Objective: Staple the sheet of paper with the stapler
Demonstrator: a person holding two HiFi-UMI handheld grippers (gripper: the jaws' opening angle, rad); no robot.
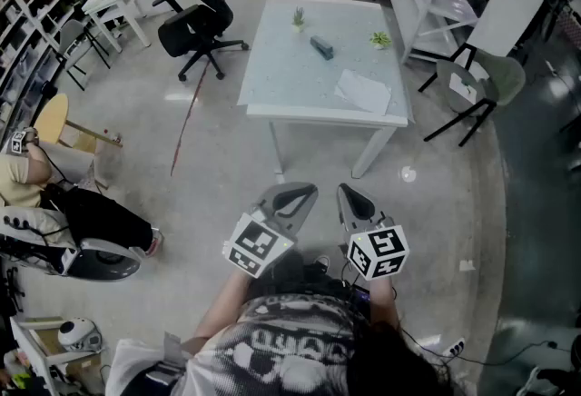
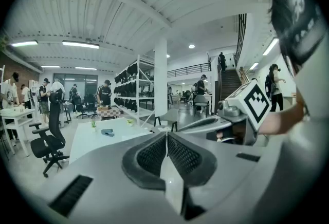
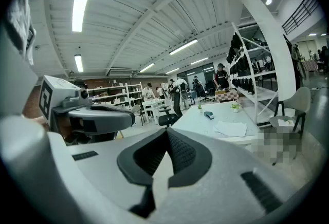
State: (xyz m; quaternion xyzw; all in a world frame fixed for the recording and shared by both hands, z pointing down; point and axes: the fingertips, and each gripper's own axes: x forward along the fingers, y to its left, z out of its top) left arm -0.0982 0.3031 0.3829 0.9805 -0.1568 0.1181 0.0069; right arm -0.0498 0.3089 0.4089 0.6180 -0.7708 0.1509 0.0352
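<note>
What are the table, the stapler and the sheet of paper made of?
The table has a pale, smooth, slightly shiny top on white legs: maybe painted wood or laminate. The stapler looks dark and matte, plastic or metal; it is too small to tell. The sheet of paper is thin, white, matte paper.

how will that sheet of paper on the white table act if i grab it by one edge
Likely floppy: the paper looks thin and lies flat on the table, so it would probably droop from a pinched edge. It seems light, so a push may slide it across the smooth top.
</note>
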